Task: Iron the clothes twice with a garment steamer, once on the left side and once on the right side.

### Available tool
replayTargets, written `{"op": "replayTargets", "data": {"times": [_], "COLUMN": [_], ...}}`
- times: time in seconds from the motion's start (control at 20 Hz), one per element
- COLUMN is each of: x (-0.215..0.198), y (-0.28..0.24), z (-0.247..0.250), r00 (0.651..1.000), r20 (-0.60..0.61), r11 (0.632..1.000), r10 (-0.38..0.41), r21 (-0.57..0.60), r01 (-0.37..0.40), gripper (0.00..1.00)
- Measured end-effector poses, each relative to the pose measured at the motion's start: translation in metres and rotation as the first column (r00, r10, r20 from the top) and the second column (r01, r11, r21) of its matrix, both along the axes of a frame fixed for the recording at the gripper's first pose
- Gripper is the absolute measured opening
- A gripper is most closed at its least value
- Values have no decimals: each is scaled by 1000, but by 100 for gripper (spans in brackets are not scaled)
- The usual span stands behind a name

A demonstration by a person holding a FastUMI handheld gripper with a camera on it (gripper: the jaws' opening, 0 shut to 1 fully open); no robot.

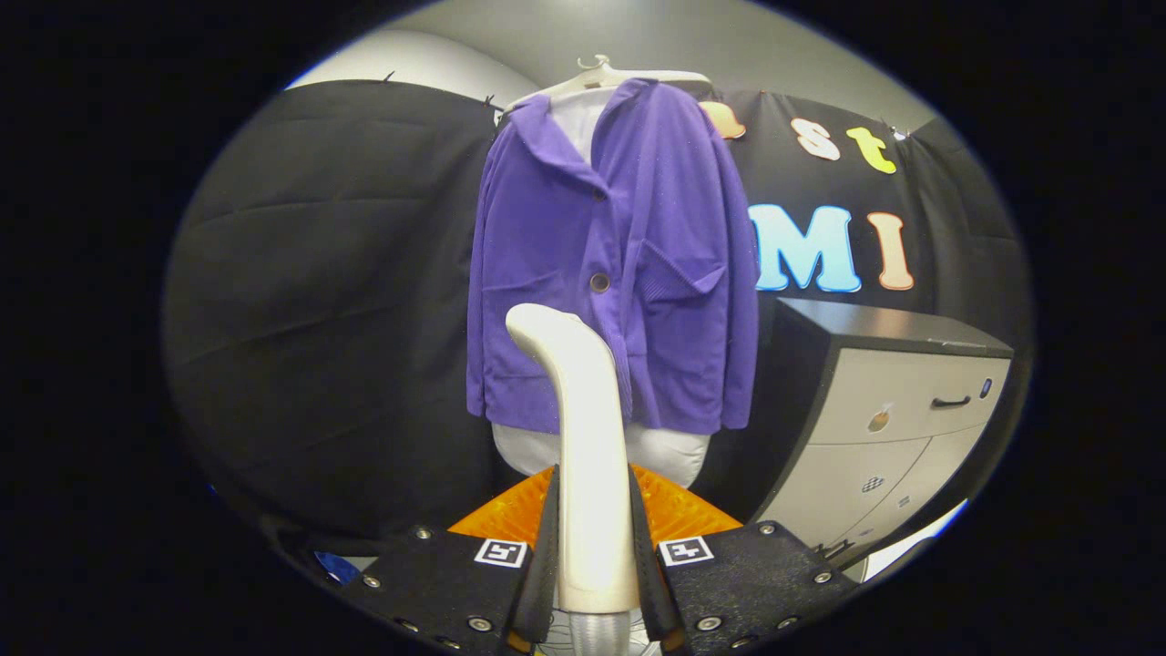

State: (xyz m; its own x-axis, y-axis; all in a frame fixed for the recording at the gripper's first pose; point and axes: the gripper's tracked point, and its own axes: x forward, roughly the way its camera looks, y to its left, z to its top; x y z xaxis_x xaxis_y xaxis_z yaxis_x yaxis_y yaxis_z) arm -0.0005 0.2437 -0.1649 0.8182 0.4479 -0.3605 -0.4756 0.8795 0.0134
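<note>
A purple jacket (619,264) hangs on a white hanger (601,77) over a white ironing form (601,451), straight ahead of me. My gripper (592,547) is shut on the cream handle of the garment steamer (583,437), both fingers pressing its sides. The steamer stands upright between the fingers, and its curved head tips left in front of the jacket's lower middle, a short way off the cloth. An orange ribbed part (674,510) shows just behind the handle.
A grey cabinet with drawers and a dark top (893,410) stands to the right of the jacket. Black cloth (328,301) hangs as the booth's wall behind and to the left.
</note>
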Motion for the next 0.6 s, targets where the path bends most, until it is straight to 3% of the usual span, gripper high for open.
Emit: {"op": "replayTargets", "data": {"times": [0.25,0.6], "x": [-3,-26], "y": [-89,-216], "z": [77,126], "r00": [987,960], "r20": [117,155], "r11": [992,968], "r10": [-110,-232], "r21": [81,130], "r01": [101,213], "gripper": [38,38]}}
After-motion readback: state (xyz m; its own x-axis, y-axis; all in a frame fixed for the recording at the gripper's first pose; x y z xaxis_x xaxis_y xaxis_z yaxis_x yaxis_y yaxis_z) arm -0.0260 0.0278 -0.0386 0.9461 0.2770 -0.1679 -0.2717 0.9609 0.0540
